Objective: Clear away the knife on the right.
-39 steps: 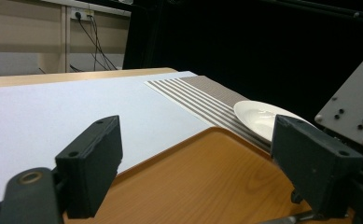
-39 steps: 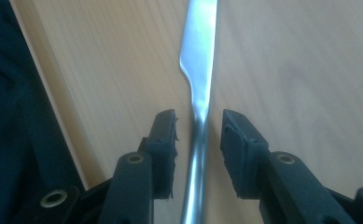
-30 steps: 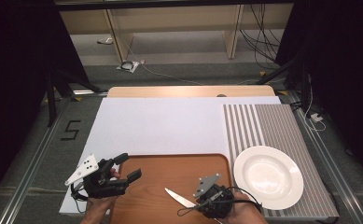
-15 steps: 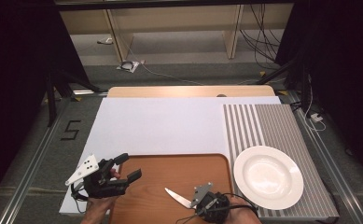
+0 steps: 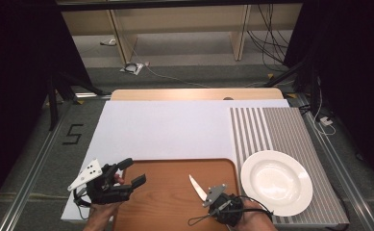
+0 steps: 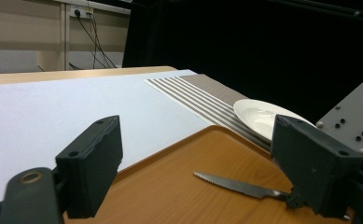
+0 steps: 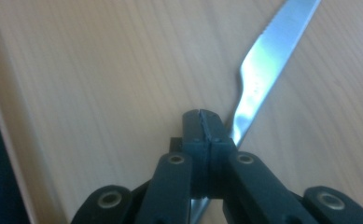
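Since one second ago, only the right gripper [image 5: 221,206] is shifting, drawing slightly back toward the near edge of the wooden tray [image 5: 165,192], and the knife [image 5: 197,186] is travelling with it; the left gripper [image 5: 122,179], the white plate [image 5: 276,182] and the tray itself are keeping their places.

Left of the tray: the left gripper is hovering over the tray's left edge, its fingers [image 6: 93,165] spread wide and holding nothing. In the left gripper view the tray surface is lying between them, with the knife blade [image 6: 235,184] farther off.

On the tray: the knife is lying toward the tray's right half, serrated blade pointing away from the person and slightly left. The right gripper, at the tray's near right corner, is pressing its fingers [image 7: 202,135] together. In the right gripper view the blade [image 7: 268,60] is emerging just beside the closed tips and the handle end is passing beneath them, so the grip appears to be on the handle, though the contact itself is hidden.

Right of the tray: the white plate is resting empty on the striped mat [image 5: 266,130], just beside the tray's right edge, on the worktop [image 5: 170,130].

Risks, as judged: the fingers are gripping one far end of a long, smooth piece of metal, so the blade may be swivelling or slipping out on lifting. A low swing toward the plate could be catching the tray's raised rim or striking the plate.
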